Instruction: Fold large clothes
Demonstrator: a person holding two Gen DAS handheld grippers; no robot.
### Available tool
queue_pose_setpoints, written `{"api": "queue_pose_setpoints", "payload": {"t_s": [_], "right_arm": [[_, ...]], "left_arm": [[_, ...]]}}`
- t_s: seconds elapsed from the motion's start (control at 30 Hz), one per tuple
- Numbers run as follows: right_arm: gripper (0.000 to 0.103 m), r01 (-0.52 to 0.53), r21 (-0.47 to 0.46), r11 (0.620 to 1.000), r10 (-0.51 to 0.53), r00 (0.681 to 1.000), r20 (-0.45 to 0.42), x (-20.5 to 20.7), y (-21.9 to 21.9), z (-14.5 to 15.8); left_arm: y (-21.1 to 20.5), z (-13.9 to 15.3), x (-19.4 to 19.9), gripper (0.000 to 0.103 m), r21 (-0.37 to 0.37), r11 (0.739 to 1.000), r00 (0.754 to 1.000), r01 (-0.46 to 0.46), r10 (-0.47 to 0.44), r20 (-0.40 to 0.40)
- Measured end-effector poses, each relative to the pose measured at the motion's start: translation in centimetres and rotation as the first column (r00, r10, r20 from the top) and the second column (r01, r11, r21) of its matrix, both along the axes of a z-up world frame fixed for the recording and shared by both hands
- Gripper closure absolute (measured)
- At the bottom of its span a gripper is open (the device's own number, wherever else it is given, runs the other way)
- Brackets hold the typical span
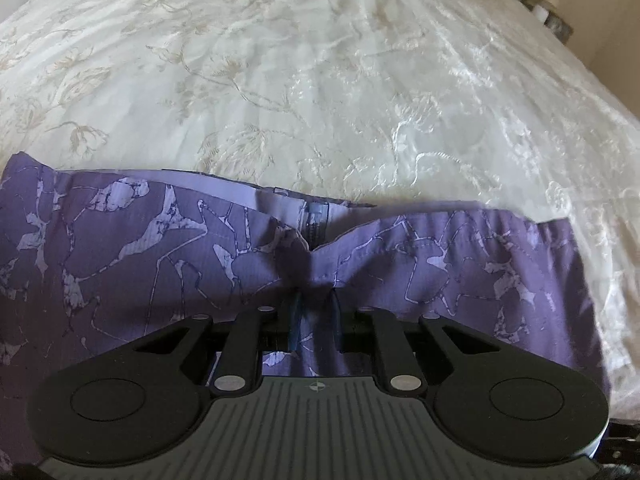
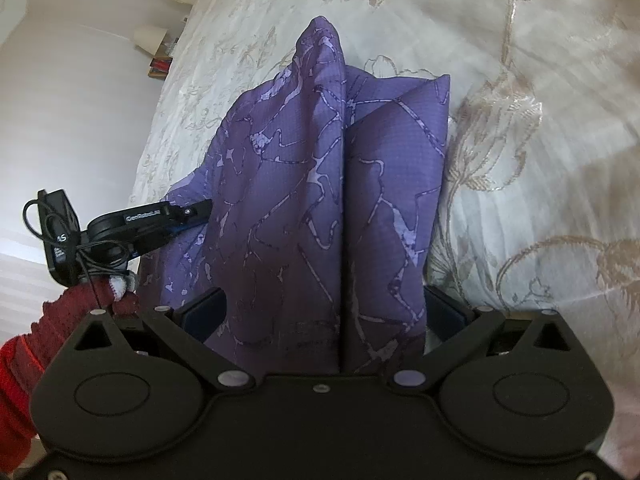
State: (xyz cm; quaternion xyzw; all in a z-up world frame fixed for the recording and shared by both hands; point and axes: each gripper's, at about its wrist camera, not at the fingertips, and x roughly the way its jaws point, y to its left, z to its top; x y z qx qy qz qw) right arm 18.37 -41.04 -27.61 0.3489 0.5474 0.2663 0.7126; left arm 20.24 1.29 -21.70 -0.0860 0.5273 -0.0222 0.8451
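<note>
The purple patterned garment [image 1: 160, 248] lies on the white embroidered bedspread [image 1: 320, 80], its waistband and zipper [image 1: 314, 224] facing away from me. My left gripper [image 1: 314, 308] is shut, pinching a fold of the garment just below the zipper. In the right wrist view the garment [image 2: 320, 184] is draped over my right gripper [image 2: 324, 312], whose fingers [image 2: 204, 312] stand wide apart with cloth bunched between them. The left gripper shows there too [image 2: 192, 210], at the garment's left edge.
The bedspread [image 2: 520, 160] stretches far and right. A bedside lamp [image 2: 150, 38] and wall stand at the left of the bed. The person's red sleeve [image 2: 24, 360] is at the lower left.
</note>
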Motion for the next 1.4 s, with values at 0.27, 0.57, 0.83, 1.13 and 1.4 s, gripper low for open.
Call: {"api": "queue_pose_setpoints", "payload": {"t_s": [0.27, 0.57, 0.83, 1.13, 1.4], "right_arm": [[0.000, 0.000, 0.006, 1.000, 0.000, 1.000, -0.005, 0.2, 0.1, -0.1], [0.000, -0.003, 0.010, 1.000, 0.004, 1.000, -0.014, 0.6, -0.2, -0.1], [0.040, 0.032, -0.042, 0.999, -0.034, 0.998, -0.044, 1.2, -0.8, 0.5], [0.078, 0.011, -0.024, 1.000, -0.011, 1.000, 0.008, 1.5, -1.1, 3.7], [0.080, -0.009, -0.059, 0.998, 0.011, 0.999, 0.037, 1.6, 0.3, 6.8]], "left_arm": [[0.1, 4.1, -5.5, 0.087, -0.007, 1.000, 0.992, -0.029, 0.030, 0.119], [-0.5, 3.0, -11.0, 0.087, -0.051, 0.998, 0.987, -0.034, 0.041, 0.154], [1.8, -2.0, -12.3, 0.096, -0.240, 0.947, 0.963, -0.215, 0.246, 0.108], [2.0, -2.2, -12.6, 0.096, -0.261, 0.944, 0.964, -0.202, 0.239, 0.118], [1.9, -0.6, -16.3, 0.095, -0.211, 0.971, 0.973, -0.112, 0.150, 0.176]]}}
